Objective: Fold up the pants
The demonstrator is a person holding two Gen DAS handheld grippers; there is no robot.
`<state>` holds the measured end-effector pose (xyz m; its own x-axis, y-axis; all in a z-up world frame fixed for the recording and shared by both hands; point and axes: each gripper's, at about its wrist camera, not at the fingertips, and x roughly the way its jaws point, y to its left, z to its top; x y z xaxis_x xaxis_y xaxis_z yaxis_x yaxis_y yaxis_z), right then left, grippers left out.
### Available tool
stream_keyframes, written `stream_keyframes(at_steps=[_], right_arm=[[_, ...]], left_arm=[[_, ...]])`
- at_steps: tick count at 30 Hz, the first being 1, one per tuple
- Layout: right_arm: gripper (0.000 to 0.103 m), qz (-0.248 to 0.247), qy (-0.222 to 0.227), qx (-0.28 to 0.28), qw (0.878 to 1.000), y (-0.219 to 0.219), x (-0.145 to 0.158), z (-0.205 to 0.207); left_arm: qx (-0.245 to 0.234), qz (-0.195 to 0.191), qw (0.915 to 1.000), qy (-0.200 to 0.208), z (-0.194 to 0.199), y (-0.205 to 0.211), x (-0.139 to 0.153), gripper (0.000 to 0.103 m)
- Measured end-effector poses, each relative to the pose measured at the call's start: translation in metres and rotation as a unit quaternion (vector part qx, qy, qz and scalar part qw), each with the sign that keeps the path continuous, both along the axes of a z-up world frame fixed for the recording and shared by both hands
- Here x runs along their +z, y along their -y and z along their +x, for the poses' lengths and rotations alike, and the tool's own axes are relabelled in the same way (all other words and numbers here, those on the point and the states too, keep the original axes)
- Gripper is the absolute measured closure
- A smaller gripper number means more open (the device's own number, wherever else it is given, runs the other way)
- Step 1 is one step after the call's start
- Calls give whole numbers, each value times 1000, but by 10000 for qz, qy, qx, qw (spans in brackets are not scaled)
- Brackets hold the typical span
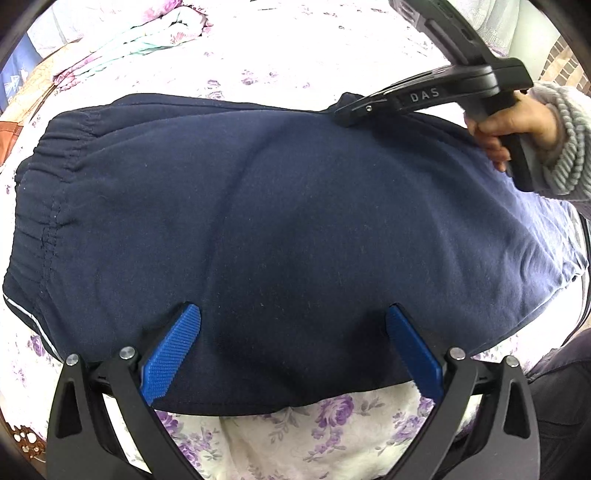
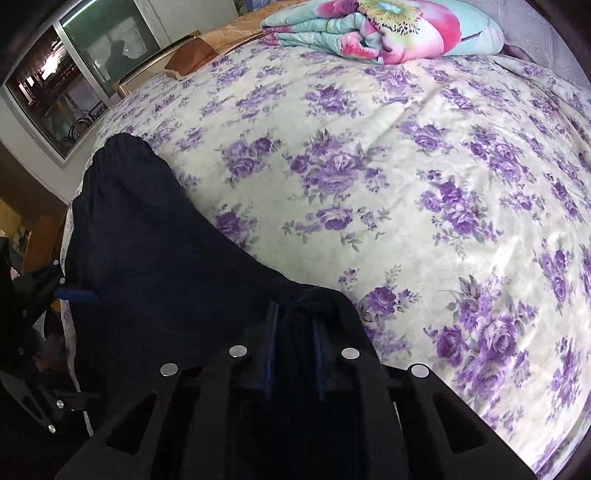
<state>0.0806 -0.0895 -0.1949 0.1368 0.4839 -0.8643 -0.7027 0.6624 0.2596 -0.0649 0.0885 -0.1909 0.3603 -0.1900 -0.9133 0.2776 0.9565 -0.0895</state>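
The pants [image 1: 288, 229], dark navy and already folded into a thick bundle, lie on the bed sheet [image 1: 332, 424] with purple flowers and fill the middle of the left wrist view. Nearest to the camera, at the lower edge of this view, the left gripper [image 1: 291, 332] hangs with its blue pads [image 1: 173, 354] wide apart, over the near hem of the cloth, and it grips nothing; I judge it waits to take this edge. The long axis of the bundle runs from left to right in the frame, and the elastic waistband [image 1: 55, 155] points to the left. Further away, in the upper right, the right gripper [image 1: 347, 110] is closed on a pinch of the far edge of the pants, where the cloth rises in a small peak; a hand [image 1: 513, 129] in a grey knitted sleeve [image 1: 569, 147] holds it. In the right wrist view the jaws stand nearly together with dark cloth between them, probably to lift this end for the next fold. At the far side of the bed lies a folded colourful quilt [image 2: 388, 33].
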Motion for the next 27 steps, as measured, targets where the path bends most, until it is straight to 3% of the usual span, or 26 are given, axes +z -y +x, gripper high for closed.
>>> stream_keyframes(at_steps=[4, 5, 6, 7, 8, 9, 10, 13, 14, 17, 20, 23, 25, 27], right_arm=[[84, 445, -482, 51, 9978, 35, 16, 16], [70, 392, -433, -12, 9983, 43, 22, 18], [64, 275, -325, -157, 9990, 53, 29, 23], [52, -143, 130, -471, 9987, 60, 38, 24], [52, -435, 516, -658, 9955, 65, 48, 19], [54, -389, 719, -601, 9948, 64, 60, 13], [62, -354, 968, -479, 9935, 55, 71, 3], [66, -902, 1913, 267, 9770, 16, 80, -51], [70, -1049, 2006, 424, 9731, 4, 72, -66], [74, -1358, 1683, 398, 9755, -21, 36, -77], [77, -1390, 1382, -48, 9806, -26, 8, -58], [84, -1036, 1093, -587, 9868, -25, 13, -45], [82, -996, 1335, -614, 9841, -24, 26, -57], [74, -1019, 1582, -792, 9789, -17, 40, -73]], left_arm=[[-29, 24, 10000, 49, -6, 4, -1, 5], [-32, 27, 10000, 54, -9, 5, -2, 5], [-37, 34, 10000, 56, -11, 6, -3, 5], [-45, 40, 10000, 56, -12, 8, -3, 5], [-53, 43, 10000, 58, -14, 8, -3, 5], [-52, 45, 10000, 60, -15, 10, -2, 5], [-47, 53, 10000, 67, -16, 11, -2, 5], [14, 212, 9995, 219, -14, 11, 8, 5], [71, 228, 9993, 286, -14, 11, 14, 5], [333, -2, 9983, 487, -11, -1, 34, 5], [603, -208, 9975, 297, 4, -15, 36, 5], [930, -184, 9955, 56, 19, -28, 20, 5], [1037, -194, 9944, 95, 20, -30, 22, 5], [1044, -239, 9939, 248, 16, -30, 33, 5]])
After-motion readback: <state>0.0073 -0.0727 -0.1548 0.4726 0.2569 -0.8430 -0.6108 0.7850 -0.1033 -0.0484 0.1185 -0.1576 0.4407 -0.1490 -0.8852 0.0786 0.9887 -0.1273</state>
